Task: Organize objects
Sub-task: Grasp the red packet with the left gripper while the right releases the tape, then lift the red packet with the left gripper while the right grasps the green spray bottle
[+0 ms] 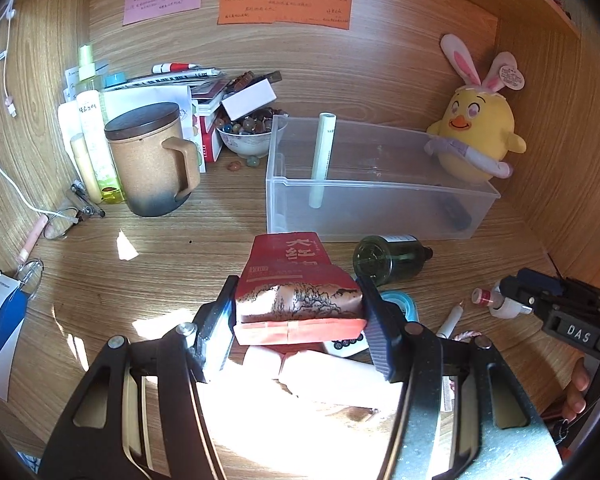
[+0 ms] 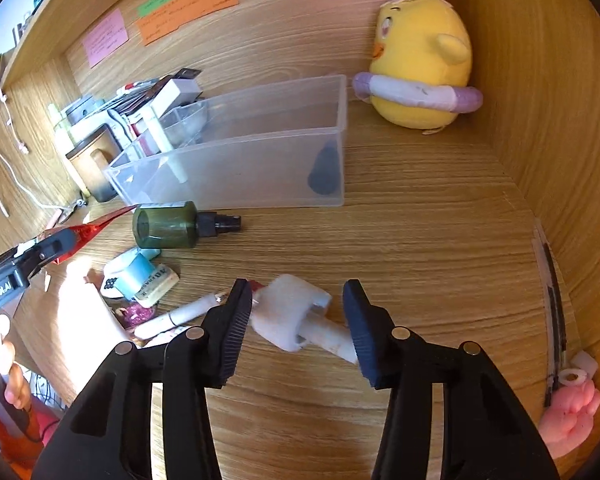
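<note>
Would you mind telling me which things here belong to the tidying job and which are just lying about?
Part of the job:
- red packet, held in the left gripper
- white pump head, between the right gripper's jaws
- clear bin
- green bottle

Just lying about:
- yellow chick toy
- lidded mug
- bowl of beads
- sticky notes

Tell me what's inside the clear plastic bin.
Inside the clear bin, a pale tube leans against the rim, and a dark object lies at the far-right end. The frosted walls blur that object, so its identity stays unclear.
</note>
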A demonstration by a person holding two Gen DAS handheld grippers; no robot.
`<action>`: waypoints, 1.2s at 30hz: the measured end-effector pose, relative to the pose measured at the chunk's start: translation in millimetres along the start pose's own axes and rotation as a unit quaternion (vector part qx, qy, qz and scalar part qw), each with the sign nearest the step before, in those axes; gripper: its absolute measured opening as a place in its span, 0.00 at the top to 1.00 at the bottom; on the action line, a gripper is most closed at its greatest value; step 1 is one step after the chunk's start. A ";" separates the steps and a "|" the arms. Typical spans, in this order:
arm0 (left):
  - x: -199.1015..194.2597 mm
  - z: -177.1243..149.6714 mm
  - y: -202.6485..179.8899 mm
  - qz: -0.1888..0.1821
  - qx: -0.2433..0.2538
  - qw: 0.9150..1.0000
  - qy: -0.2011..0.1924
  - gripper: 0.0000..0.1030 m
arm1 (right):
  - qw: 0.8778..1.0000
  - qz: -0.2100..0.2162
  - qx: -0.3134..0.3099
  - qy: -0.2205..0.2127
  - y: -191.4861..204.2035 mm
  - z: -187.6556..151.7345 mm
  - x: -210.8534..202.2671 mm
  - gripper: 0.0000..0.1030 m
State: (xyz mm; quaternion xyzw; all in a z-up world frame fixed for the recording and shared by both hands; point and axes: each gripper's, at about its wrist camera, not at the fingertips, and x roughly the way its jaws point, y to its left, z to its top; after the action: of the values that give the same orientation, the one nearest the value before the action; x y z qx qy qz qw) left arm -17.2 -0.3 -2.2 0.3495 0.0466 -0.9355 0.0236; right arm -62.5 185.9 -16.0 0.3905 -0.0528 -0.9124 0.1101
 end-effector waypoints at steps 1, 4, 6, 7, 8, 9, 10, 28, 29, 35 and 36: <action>-0.2 0.6 0.3 -0.001 -0.001 1.000 -0.001 0.45 | 1.000 0.006 -0.004 -0.004 4.0 4.3 -1.8 0.57; -1.3 3.6 1.5 -0.006 -0.003 1.000 -0.006 0.45 | 0.999 0.042 -0.013 -0.018 19.2 18.6 -7.7 0.56; -3.3 6.4 1.9 -0.011 -0.004 1.000 -0.011 0.45 | 0.997 0.059 -0.030 -0.026 36.1 27.0 -5.6 0.48; -4.3 7.8 2.2 -0.013 -0.003 1.000 -0.015 0.45 | 0.997 0.060 -0.038 -0.028 44.0 29.2 -3.0 0.41; -5.2 8.4 2.2 -0.013 -0.002 1.000 -0.017 0.45 | 0.997 0.061 -0.047 -0.028 52.4 31.3 0.8 0.37; -6.0 9.0 2.7 -0.012 -0.001 1.000 -0.019 0.45 | 0.996 0.061 -0.055 -0.026 59.7 32.7 5.1 0.37; -6.6 9.1 3.6 -0.012 -0.002 1.000 -0.021 0.45 | 0.996 0.062 -0.061 -0.022 67.1 34.3 10.5 0.37; -15.4 11.7 28.5 -0.026 -0.017 0.999 -0.032 0.45 | 0.996 0.066 -0.061 0.022 96.9 45.7 65.6 0.51; -17.8 12.9 27.7 -0.027 -0.016 0.999 -0.035 0.45 | 0.996 0.069 -0.060 0.019 96.5 45.1 62.6 0.51; -34.9 19.4 21.3 -0.029 -0.013 0.998 -0.055 0.45 | 0.995 0.079 -0.059 -0.007 87.7 43.2 31.4 0.51; -37.5 20.6 20.0 -0.030 -0.012 0.998 -0.058 0.45 | 0.995 0.083 -0.057 -0.012 86.0 43.5 26.1 0.51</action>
State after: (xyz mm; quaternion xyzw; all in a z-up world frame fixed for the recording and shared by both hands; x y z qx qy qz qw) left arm -0.8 -21.9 36.5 0.2928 0.0671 -0.9538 0.0027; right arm -97.8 96.7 11.4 0.3673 -0.0342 -0.9062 0.2064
